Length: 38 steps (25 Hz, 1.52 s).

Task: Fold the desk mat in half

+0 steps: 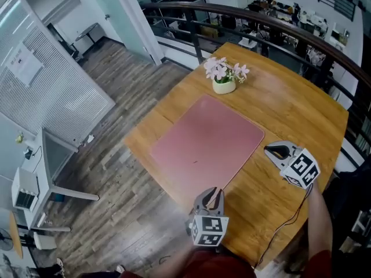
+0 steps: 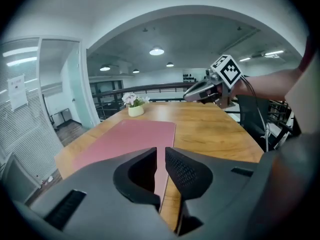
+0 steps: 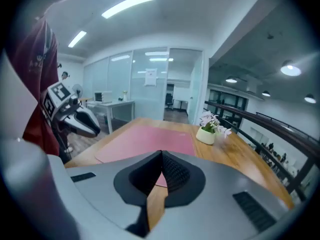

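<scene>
A pink desk mat (image 1: 206, 146) lies flat and unfolded on the round wooden table (image 1: 290, 109). My left gripper (image 1: 213, 191) hovers at the mat's near corner, at the table's front edge. A narrow gap shows between its jaws in the left gripper view (image 2: 160, 156), with nothing pinched; the mat's (image 2: 130, 136) right edge runs just ahead. My right gripper (image 1: 268, 150) hangs just off the mat's right corner, apart from it, over bare wood. Its jaws meet tip to tip in the right gripper view (image 3: 161, 159), empty, with the mat (image 3: 145, 139) ahead.
A white pot of pink flowers (image 1: 224, 86) stands just past the mat's far corner. A dark railing (image 1: 261, 19) curves behind the table. The floor drops away left of the table edge. A black cable (image 1: 287, 222) trails from the right gripper across the wood.
</scene>
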Motion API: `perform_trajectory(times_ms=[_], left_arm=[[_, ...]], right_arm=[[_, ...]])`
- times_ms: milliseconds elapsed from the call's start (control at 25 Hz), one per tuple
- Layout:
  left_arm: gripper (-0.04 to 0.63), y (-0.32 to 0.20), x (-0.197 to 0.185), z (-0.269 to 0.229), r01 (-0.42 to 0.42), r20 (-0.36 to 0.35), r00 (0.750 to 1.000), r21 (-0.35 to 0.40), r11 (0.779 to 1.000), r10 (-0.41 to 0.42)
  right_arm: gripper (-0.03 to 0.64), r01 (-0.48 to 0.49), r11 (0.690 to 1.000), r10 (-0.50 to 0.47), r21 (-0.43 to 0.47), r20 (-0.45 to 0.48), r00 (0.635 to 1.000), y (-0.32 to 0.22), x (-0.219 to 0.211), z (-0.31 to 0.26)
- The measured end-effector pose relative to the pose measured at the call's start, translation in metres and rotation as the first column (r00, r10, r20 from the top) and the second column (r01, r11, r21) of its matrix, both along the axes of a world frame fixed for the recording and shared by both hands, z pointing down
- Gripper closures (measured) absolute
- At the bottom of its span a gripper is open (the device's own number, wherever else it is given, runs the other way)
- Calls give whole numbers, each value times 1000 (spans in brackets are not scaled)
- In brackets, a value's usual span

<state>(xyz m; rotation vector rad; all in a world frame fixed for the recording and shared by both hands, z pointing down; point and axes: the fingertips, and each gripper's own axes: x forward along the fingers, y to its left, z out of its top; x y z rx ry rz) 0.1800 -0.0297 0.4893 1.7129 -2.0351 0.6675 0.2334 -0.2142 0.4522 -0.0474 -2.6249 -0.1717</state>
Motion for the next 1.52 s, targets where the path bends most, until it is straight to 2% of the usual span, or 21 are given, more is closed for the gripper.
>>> perform_trajectory(times_ms=[160, 240, 360, 640, 720, 840, 960, 1120, 1320, 1400, 1520], left_arm=[[504, 0, -4, 32, -33, -35, 999, -99, 995, 30], [454, -2, -6, 44, -58, -51, 997, -133, 989, 51], [428, -3, -10, 60, -89, -65, 995, -186, 978, 79], [376, 3, -23, 102, -136, -106, 988, -302, 944, 108], [357, 6, -27, 112, -144, -114, 987, -334, 931, 112], [357, 7, -34, 124, -152, -115, 986, -369, 917, 118], [343, 6, -38, 136, -181, -144, 980, -387, 904, 134], [316, 5, -43, 148, -202, -179, 974, -406, 891, 140], [311, 6, -53, 160, -195, -185, 975, -421, 886, 126], [299, 7, -56, 164, -199, -190, 973, -429, 881, 128], [295, 7, -59, 168, -203, -184, 974, -437, 876, 134]], right_arm=[[607, 114, 990, -102, 88, -131, 986, -5, -27, 29], [607, 158, 980, -135, 119, -181, 974, -11, -35, 47], [602, 218, 961, -167, 172, -269, 949, -24, -42, 72], [504, 365, 910, -239, 197, -471, 849, -49, -53, 122], [453, 431, 878, -264, 211, -538, 801, -54, -53, 136], [423, 531, 815, -292, 231, -629, 721, -63, -56, 153], [406, 609, 760, -310, 228, -696, 648, -71, -62, 167], [385, 726, 653, -331, 216, -782, 529, -76, -67, 188], [349, 822, 534, -348, 199, -834, 429, -79, -72, 203], [333, 847, 504, -359, 171, -850, 385, -79, -72, 208], [305, 862, 482, -369, 153, -857, 359, -82, -78, 209]])
